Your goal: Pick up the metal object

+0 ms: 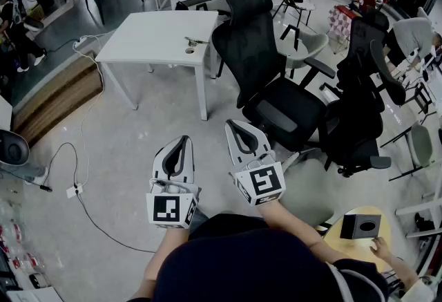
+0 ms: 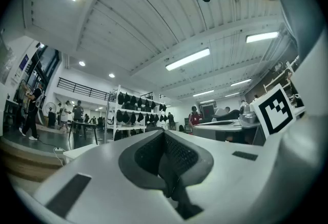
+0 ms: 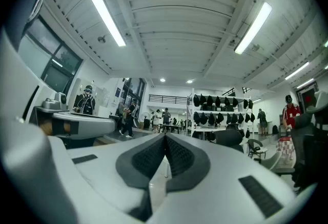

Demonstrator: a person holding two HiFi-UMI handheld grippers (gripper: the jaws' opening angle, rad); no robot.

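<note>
Your left gripper [image 1: 181, 142] and right gripper [image 1: 233, 126] hang side by side, well short of the white surface [image 1: 148, 45] and aimed toward it. In each gripper view the fingers [image 2: 146, 154] meet at the tips with nothing between them, so both grippers are closed and empty.

The metal object [image 1: 195, 41] lies on the surface near its right edge, just beyond a small round fitting [image 1: 190, 50]. A black office chair [image 1: 266, 72] stands just beside that same edge.

The step in hand looks like the approach. Come up to the surface's near side, not its right edge, where the chair would likely crowd your arm. Choose one gripper and spread its fingers wide before it crosses over the surface. The object looks thin and low, though it is too small here to read its shape. Bring the tips down from above until they nearly touch the surface on either side of it, then close slowly — and keep them off the round fitting so you don't nudge the object.
</note>
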